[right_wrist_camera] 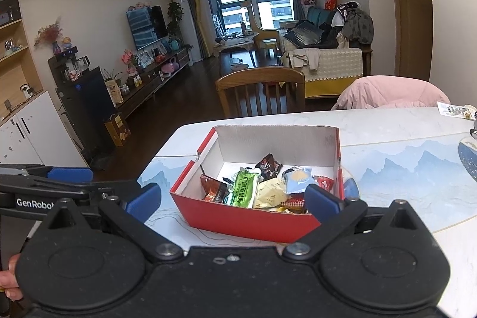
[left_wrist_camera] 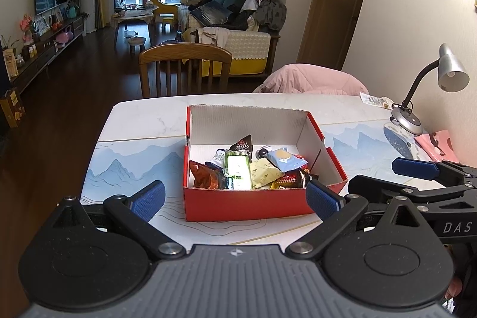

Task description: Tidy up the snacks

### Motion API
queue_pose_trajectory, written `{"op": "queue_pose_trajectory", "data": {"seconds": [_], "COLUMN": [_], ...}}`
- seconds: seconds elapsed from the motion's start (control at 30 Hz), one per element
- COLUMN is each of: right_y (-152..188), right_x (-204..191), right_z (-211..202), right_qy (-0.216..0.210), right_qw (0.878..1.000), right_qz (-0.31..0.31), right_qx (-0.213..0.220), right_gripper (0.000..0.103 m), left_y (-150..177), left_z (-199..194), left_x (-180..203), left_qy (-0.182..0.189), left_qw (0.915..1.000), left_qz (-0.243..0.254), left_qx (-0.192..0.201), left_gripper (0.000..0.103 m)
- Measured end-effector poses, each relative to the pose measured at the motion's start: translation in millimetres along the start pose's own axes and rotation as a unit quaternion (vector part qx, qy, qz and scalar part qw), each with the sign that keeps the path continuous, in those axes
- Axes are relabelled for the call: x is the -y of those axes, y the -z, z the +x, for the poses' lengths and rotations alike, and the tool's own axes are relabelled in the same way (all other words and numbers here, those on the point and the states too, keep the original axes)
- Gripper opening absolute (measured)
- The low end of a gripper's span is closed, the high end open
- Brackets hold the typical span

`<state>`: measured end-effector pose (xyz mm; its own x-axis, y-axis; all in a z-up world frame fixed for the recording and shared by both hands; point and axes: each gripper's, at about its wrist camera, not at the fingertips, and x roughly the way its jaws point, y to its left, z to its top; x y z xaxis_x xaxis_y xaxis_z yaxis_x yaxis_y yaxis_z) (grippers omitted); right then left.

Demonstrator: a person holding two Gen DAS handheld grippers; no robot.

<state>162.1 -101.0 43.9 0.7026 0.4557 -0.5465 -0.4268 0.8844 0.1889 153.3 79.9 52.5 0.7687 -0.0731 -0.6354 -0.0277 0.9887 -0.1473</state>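
A red cardboard box (left_wrist_camera: 247,203) with white inner walls sits on the table and holds several wrapped snacks: a green packet (left_wrist_camera: 237,170), a light blue packet (left_wrist_camera: 286,159), a brown M&M's bag (left_wrist_camera: 243,145) and a yellow packet (left_wrist_camera: 263,174). My left gripper (left_wrist_camera: 235,200) is open and empty, just in front of the box's near wall. My right gripper (right_wrist_camera: 232,203) is open and empty, also in front of the box (right_wrist_camera: 247,218); the green packet (right_wrist_camera: 245,189) and the blue packet (right_wrist_camera: 298,178) lie inside it. The right gripper also shows at the right edge of the left wrist view (left_wrist_camera: 417,169).
The table (left_wrist_camera: 134,121) carries a blue mountain-print mat (left_wrist_camera: 125,169). A grey desk lamp (left_wrist_camera: 447,70) and a pink bag (left_wrist_camera: 438,142) stand at the right by the wall. A wooden chair (left_wrist_camera: 184,64) and a pink jacket (left_wrist_camera: 313,79) are behind the table.
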Motion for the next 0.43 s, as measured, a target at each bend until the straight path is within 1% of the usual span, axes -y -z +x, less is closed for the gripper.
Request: {"op": "queue_pose_trajectory", "data": {"seconds": [0.33, 0.43], "right_y": [5.5, 8.3], "right_x": [0.5, 0.0], "right_z": [-4.7, -9.8], "right_qy": [0.005, 0.008], "right_qw": [1.0, 1.0], "right_qz": [0.009, 0.011], "right_qx": [-0.001, -0.001], "right_gripper": [0.103, 0.103], "left_y": [4.4, 7.7], "left_z": [-0.4, -0.9], "left_x": [-1.6, -3.0], "left_qy": [0.001, 0.006], "left_qw": [1.0, 1.0], "left_qz": [0.0, 0.001], "left_qx": [-0.002, -0.003], "left_gripper": [0.101, 0.101]}}
